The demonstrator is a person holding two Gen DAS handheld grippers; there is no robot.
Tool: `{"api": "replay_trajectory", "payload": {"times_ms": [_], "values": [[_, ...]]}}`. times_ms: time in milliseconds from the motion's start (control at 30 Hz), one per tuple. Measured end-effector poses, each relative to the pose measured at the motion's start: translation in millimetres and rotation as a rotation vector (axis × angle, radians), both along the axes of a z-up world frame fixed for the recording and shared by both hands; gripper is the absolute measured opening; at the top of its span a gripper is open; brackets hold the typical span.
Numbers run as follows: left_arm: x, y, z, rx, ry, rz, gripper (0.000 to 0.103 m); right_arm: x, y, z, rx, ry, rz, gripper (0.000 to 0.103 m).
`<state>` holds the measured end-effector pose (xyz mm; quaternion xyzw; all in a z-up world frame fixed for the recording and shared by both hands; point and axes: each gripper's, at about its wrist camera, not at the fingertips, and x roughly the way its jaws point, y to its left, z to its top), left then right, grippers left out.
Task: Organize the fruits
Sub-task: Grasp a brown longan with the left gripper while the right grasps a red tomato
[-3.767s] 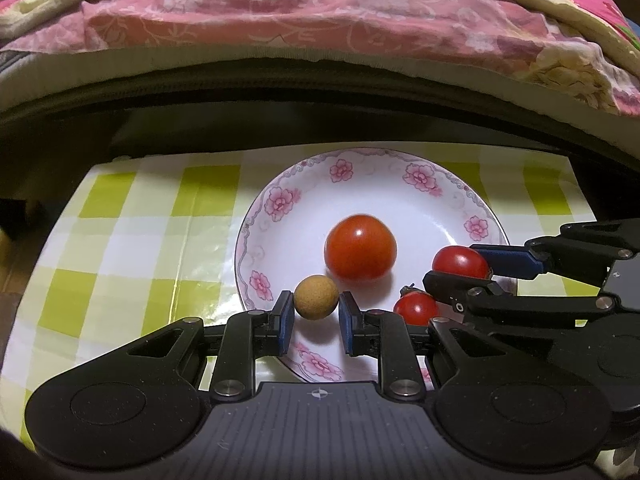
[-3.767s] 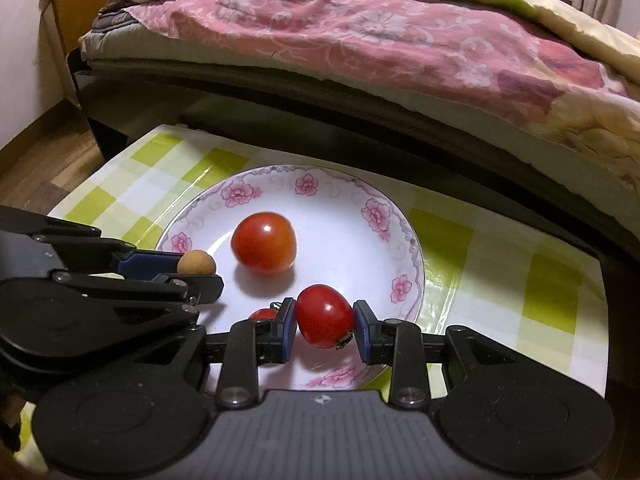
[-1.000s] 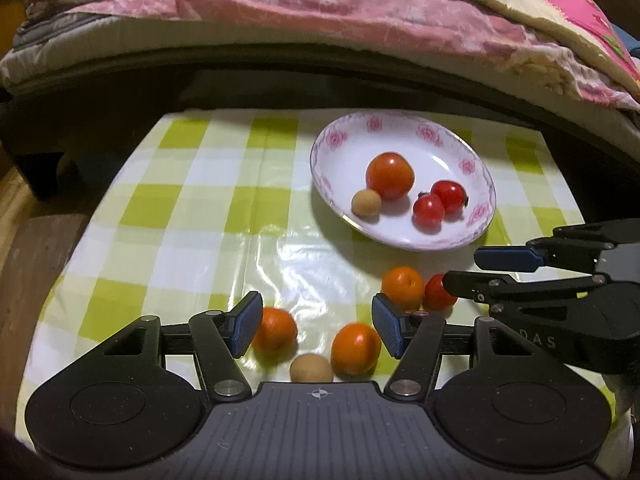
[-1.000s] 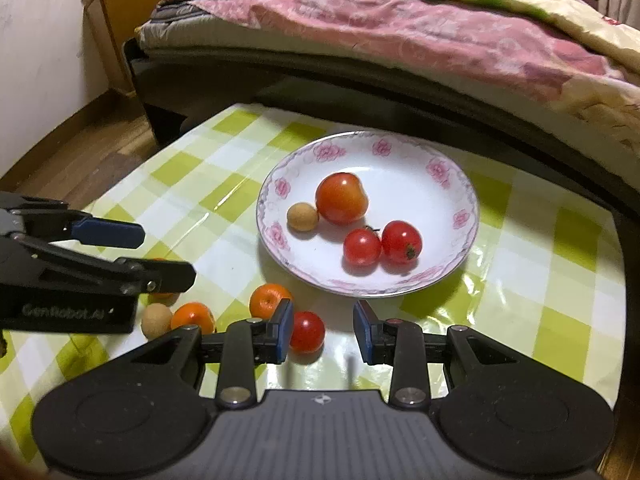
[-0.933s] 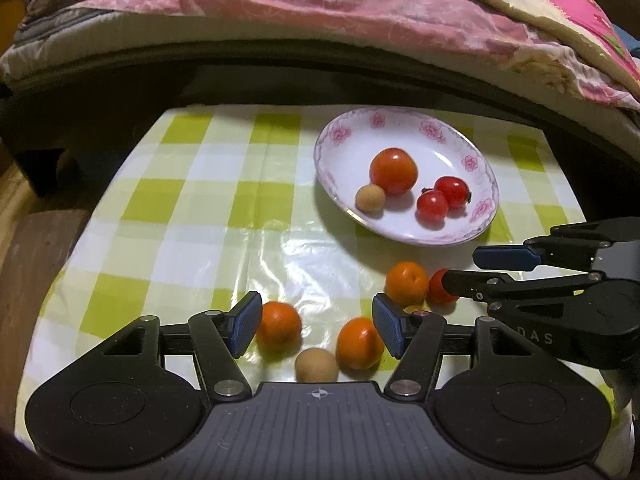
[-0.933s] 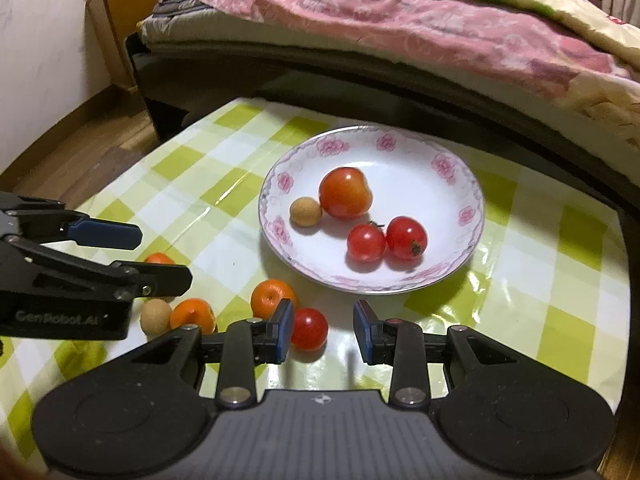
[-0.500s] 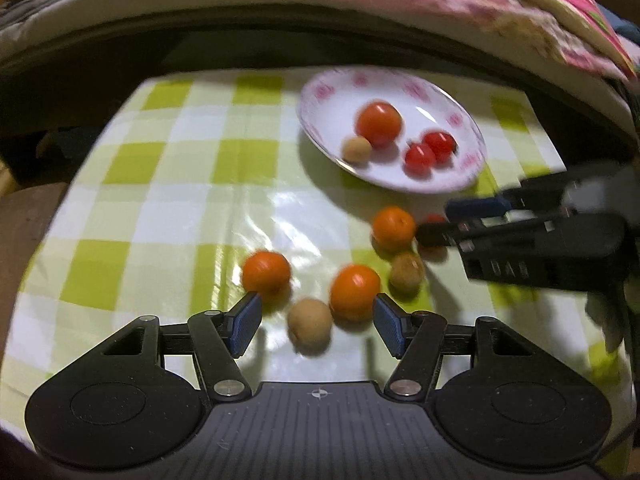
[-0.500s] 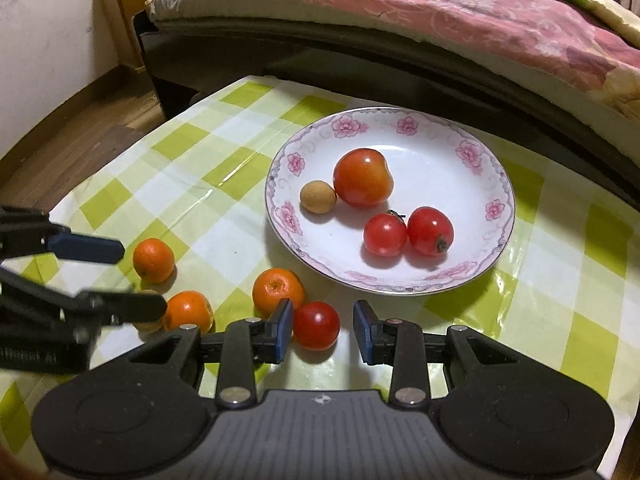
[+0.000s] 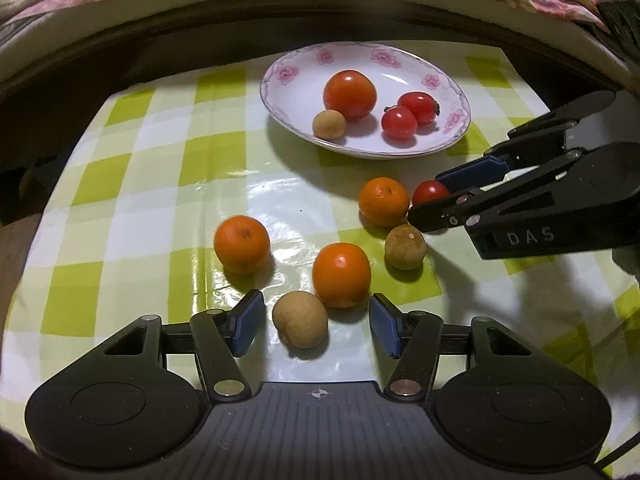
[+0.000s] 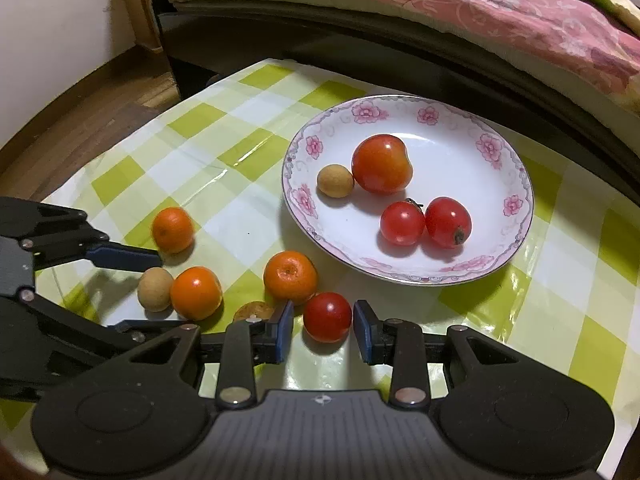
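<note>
A: Where is the left gripper [image 9: 316,326] now?

B: Low in the left wrist view, its jaws closing, with a tan longan [image 9: 300,319] between the pads but not yet touched; there is a gap on both sides. A mandarin [image 9: 341,274] sits just above and right of it, nearly touching.

A: And the right gripper [image 10: 323,330]?

B: Its fingers stand narrowly apart around a cherry tomato [image 10: 327,317], low centre in the right wrist view. I see slim gaps at each pad, so no grip yet, I judge.

A: How will these handle?

B: Both are likely light. The longan probably has a thin, brittle shell, round and apt to roll; take it across its widest middle, gently. The tomato looks smooth, glossy and soft-skinned, so it could slip or bruise; squeeze at its equator, just enough.

A: Where do they go?

B: Probably the flowered plate [image 10: 516,240], upper right in that view, which already holds a large tomato [image 10: 382,164], a longan and two cherry tomatoes. Two more mandarins and another longan lie loose on the checked cloth [image 9: 132,184].
</note>
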<state>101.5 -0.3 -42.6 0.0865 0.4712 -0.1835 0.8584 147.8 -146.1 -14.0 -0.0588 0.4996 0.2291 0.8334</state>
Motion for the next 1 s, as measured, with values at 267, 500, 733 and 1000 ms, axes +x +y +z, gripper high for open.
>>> {"api": "replay_trajectory", "payload": {"times_ms": [267,500,733,1000], "values": [[-5,0,2,-0.019,0.012,-0.006,0.036,1,-10,0,0.002,0.005,-0.004,0.036],[-11,1,7,-0.042,0.018,-0.016,0.034,2,-11,-1,0.008,0.003,0.005,0.037],[-10,2,2,-0.039,0.032,-0.02,0.039,5,-1,-8,-0.014,-0.016,0.022,0.037],[-11,-2,0,-0.016,0.023,-0.026,0.042,5,3,-8,-0.047,-0.025,0.019,0.035]]}}
